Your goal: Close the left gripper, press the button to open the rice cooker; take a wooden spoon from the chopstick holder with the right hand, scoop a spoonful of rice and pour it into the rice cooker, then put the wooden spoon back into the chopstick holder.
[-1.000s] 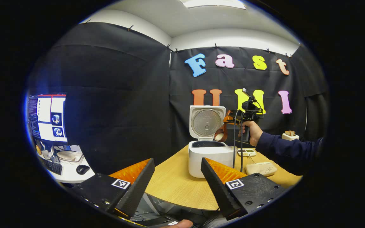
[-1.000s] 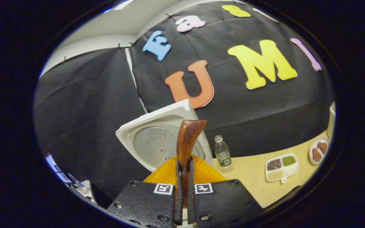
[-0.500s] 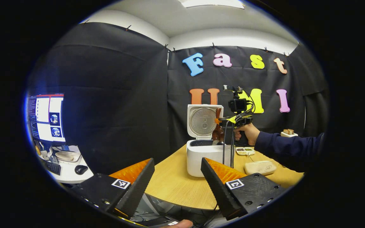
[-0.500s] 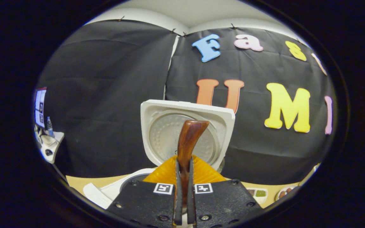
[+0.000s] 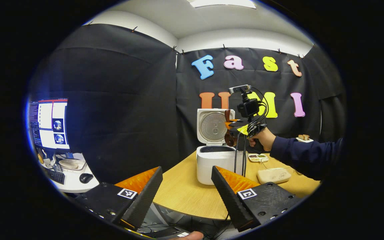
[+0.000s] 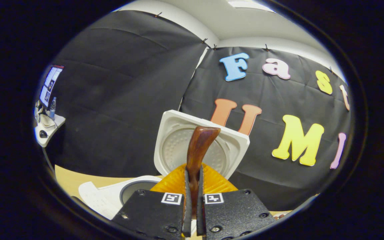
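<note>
The white rice cooker [image 5: 216, 165] stands on the wooden table [image 5: 185, 195] with its lid [image 5: 213, 125] raised upright. A person's hand [image 5: 262, 140] holds my right gripper [image 5: 234, 126] just above the cooker's right rim. It is shut on the brown wooden spoon [image 5: 228, 137], whose bowl hangs downward over the pot. In the right gripper view, the right gripper [image 6: 193, 171] clamps the spoon handle [image 6: 200, 145], which sticks up in front of the lid [image 6: 175, 146]; the dark pot opening [image 6: 138, 190] lies below left. My left gripper [image 5: 187, 170] stays open near the table's front edge, holding nothing.
A flat white device [image 5: 273, 175] and a small divided tray of beans [image 5: 258, 157] lie right of the cooker. A white dish [image 5: 303, 138] sits far right. Off the table to the left stands a desk with a monitor [image 5: 48, 123] and a mouse [image 5: 86, 178].
The right gripper carried the spoon left over the pot, tipped it down, then lifted slightly. White rice seen in the spoon bowl a second ago no longer shows. The left gripper stayed still.
</note>
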The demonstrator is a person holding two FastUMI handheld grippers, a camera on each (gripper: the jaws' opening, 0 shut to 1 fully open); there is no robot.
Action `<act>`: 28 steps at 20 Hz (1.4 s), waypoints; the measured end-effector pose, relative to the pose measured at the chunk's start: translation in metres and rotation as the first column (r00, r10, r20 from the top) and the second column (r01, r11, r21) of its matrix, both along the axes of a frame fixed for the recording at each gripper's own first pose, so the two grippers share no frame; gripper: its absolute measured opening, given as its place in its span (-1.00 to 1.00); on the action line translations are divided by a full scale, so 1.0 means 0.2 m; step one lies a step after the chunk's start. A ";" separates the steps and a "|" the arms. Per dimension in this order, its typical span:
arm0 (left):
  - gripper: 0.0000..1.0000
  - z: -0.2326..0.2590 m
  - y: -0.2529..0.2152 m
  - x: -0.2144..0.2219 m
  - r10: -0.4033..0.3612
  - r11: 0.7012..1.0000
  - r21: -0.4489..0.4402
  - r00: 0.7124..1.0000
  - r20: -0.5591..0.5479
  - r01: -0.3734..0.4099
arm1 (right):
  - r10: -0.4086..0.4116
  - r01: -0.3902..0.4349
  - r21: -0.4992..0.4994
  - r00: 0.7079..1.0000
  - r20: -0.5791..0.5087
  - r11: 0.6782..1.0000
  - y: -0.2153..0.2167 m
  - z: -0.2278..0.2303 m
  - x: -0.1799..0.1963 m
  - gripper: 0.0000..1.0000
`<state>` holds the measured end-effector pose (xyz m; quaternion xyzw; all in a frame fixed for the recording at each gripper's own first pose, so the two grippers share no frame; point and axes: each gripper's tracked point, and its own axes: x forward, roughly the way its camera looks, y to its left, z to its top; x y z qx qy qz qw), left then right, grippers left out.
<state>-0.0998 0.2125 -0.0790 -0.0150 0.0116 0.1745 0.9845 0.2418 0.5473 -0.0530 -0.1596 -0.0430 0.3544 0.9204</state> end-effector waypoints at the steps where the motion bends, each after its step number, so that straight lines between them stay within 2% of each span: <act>1: 0.88 0.00 -0.01 0.02 -0.004 1.000 -0.004 1.000 0.002 0.004 | -0.008 0.008 0.007 1.000 0.000 1.000 -0.04 0.02 0.00 -0.78; 8: 0.88 -0.01 -0.12 0.12 -0.075 0.997 -0.025 0.997 0.022 0.075 | -0.084 0.083 0.060 0.996 0.001 0.995 -0.46 0.15 -0.01 -0.77; 14: 0.88 0.00 -0.25 0.25 -0.129 0.991 -0.013 0.990 0.053 0.130 | -0.181 0.186 0.128 0.982 -0.053 0.974 -1.02 0.22 -0.05 -0.77; 19: 0.88 0.04 -0.38 0.37 -0.203 0.979 0.000 0.975 0.089 0.204 | -0.336 0.356 0.170 0.932 -0.133 0.919 -1.54 0.23 -0.07 -0.77; 23: 0.88 0.02 -0.51 0.54 -0.272 0.962 0.018 0.958 0.087 0.271 | -0.443 0.463 0.198 0.886 -0.137 0.864 -1.93 0.23 -0.12 -0.77; 28: 0.88 0.06 -0.60 0.61 -0.320 0.947 0.006 0.938 0.133 0.323 | -0.534 0.557 0.206 0.830 -0.161 0.804 -2.30 0.19 -0.18 -0.74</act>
